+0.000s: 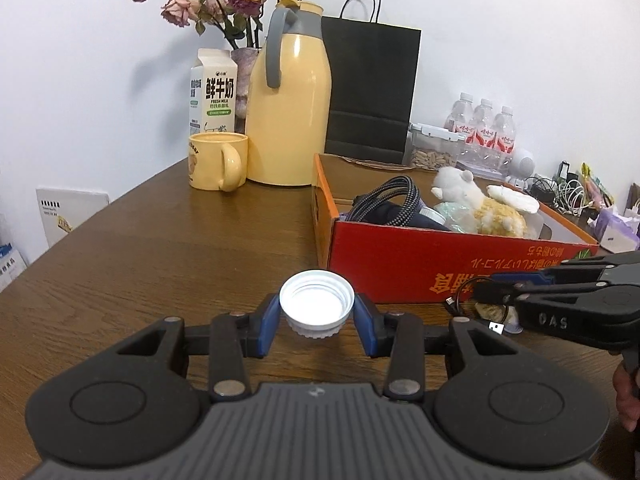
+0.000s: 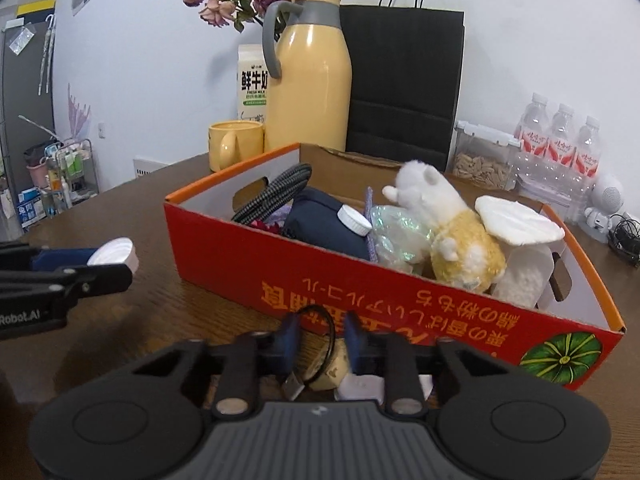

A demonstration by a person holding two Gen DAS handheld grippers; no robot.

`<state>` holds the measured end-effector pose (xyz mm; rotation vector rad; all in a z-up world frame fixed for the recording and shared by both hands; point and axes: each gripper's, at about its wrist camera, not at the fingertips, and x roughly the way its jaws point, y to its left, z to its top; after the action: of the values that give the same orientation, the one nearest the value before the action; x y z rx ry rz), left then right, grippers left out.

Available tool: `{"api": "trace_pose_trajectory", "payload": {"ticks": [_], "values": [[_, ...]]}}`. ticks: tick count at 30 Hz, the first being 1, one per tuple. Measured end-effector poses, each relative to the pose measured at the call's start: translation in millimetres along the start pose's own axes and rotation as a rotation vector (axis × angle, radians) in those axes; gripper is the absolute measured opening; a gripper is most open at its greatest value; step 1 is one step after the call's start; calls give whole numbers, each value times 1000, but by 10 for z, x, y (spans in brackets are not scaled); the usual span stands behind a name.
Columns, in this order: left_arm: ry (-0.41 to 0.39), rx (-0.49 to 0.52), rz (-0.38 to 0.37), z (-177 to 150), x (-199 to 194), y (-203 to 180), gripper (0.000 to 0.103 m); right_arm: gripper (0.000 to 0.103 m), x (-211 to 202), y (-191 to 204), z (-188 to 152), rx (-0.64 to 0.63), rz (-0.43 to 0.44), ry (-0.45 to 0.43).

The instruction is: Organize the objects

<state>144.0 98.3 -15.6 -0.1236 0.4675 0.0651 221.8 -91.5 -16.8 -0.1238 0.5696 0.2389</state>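
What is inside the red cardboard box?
In the red box: a braided cable, dark pouch, white cap, iridescent wrapper and plush toy. Anything beneath them is hidden.

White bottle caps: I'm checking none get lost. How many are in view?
2. One white bottle cap is pinched in the left gripper above the table; the other lies inside the red cardboard box on the navy pouch. More may be buried there.

white cap (image 1: pixel 317 307) — open side up, clamped between left jaws | black cable (image 2: pixel 320 344) — looped, pinched between right jaws
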Motion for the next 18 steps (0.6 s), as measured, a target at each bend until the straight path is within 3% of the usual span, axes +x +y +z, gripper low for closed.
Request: {"api": "trace_pose_trajectory", "payload": {"ticks": [13, 18], "values": [[-27, 19, 23, 9, -43, -46, 41, 2, -326, -16, -18, 5, 39, -85], [-56, 23, -24, 107, -110, -200, 41, 2, -510, -100, 63, 11, 45, -148]]}}
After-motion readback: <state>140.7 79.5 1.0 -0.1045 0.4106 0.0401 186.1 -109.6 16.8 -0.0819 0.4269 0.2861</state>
